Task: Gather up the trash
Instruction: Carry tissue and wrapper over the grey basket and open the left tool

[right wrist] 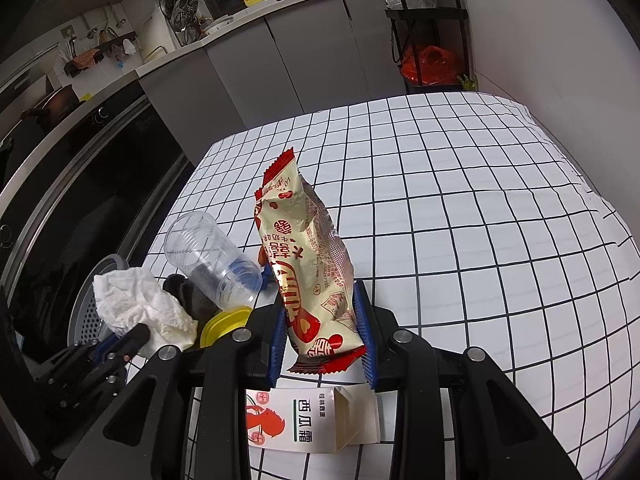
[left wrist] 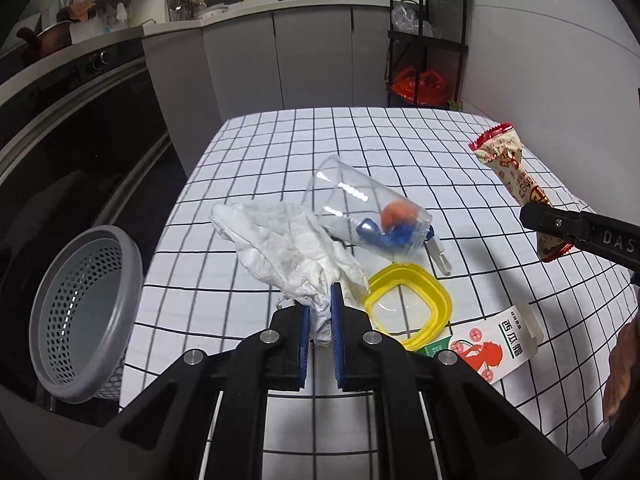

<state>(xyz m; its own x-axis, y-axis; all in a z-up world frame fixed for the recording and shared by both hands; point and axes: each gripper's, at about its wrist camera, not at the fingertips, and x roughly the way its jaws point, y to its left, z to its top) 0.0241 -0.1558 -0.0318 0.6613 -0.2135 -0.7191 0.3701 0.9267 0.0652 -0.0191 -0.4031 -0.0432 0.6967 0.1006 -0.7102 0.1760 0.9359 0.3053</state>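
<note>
We hold a crumpled tissue [left wrist: 292,248] pinched in the left gripper [left wrist: 319,320], above the table's left edge near the grey basket [left wrist: 86,316]. The right gripper [right wrist: 322,320] clamps a snack wrapper [right wrist: 308,252]. Risk: the loose tissue may snag the clear cup [left wrist: 360,212] and roll it off the checked tablecloth [left wrist: 460,152].

Around the clear plastic cup lying on its side [left wrist: 366,212], your near side is crowded: a yellow square lid [left wrist: 408,304] sits just beside it, a flattened white carton [right wrist: 312,420] nearer still. Beyond the cup and to its right, the checked tablecloth [right wrist: 480,220] lies bare. Left of the cup, off the table edge, a grey perforated basket [left wrist: 86,312] stands open-mouthed.
</note>
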